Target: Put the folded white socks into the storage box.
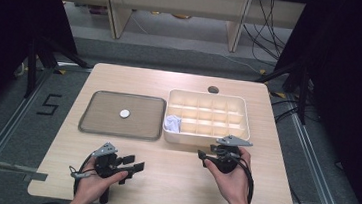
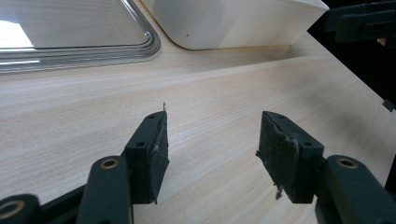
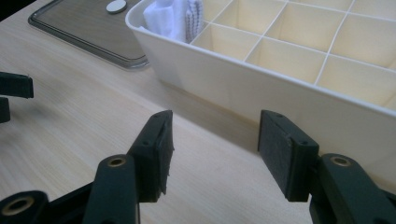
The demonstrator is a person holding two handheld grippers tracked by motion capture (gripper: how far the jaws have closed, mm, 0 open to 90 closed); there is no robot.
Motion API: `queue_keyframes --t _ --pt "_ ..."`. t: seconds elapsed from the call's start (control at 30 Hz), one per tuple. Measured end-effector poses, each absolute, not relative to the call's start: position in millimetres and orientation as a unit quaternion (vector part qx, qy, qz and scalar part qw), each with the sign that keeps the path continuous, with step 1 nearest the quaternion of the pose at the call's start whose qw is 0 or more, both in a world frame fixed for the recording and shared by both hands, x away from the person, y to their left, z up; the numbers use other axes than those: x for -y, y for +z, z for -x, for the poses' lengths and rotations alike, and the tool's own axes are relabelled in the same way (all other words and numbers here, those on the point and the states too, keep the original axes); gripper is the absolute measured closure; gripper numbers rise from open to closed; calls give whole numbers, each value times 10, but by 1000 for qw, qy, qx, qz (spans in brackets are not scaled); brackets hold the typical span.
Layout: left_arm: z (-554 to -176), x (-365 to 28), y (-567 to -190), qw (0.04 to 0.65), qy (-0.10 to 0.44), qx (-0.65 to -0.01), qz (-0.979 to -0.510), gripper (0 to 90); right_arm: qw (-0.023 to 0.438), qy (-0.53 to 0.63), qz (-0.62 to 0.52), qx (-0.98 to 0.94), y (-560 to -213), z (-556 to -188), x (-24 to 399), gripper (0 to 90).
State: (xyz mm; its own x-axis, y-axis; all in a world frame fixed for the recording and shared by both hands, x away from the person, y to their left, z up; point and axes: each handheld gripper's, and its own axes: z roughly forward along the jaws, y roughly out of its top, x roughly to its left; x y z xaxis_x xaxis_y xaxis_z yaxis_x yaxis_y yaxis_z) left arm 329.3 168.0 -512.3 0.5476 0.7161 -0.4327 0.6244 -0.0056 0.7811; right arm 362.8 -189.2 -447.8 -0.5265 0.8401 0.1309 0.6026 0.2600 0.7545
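on the left side of the table (image 1: 172, 176) sits a flat grey tray (image 1: 99, 124), and a small white disc (image 1: 124, 113) lies near its middle. the disc looks light, hard and thin, so it may slip; i think it is best pinched by its edges. the left claw (image 1: 133, 162) rests near the front edge, jaws apart and holding nothing, with the disc well up and away from it. to the right is a cream box (image 1: 209, 97) with many little rooms. a soft white cloth (image 1: 172, 124) is bunched in its front left room. the right claw (image 1: 205, 157) is just in front of the box, jaws apart too, and the cloth is near it.
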Motion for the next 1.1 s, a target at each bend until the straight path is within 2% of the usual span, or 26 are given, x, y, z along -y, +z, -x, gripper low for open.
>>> queue_keyframes --t 0.67,0.73,0.8,1.1 --pt "-3291 -1698 -5103 527 49 -471 -706 419 136 409 -479 -765 -4613 -3557 1923 456" --pt "-3287 -1713 -5095 522 52 -471 -709 419 151 400 -472 -771 -4607 -3557 1954 455" --pt "-3290 -1718 -5101 528 47 -469 -707 419 136 410 -473 -768 -4627 -3555 1957 455" --pt "-3279 -1712 -5093 526 51 -470 -707 419 137 415 -483 -759 -4618 -3537 2029 454"
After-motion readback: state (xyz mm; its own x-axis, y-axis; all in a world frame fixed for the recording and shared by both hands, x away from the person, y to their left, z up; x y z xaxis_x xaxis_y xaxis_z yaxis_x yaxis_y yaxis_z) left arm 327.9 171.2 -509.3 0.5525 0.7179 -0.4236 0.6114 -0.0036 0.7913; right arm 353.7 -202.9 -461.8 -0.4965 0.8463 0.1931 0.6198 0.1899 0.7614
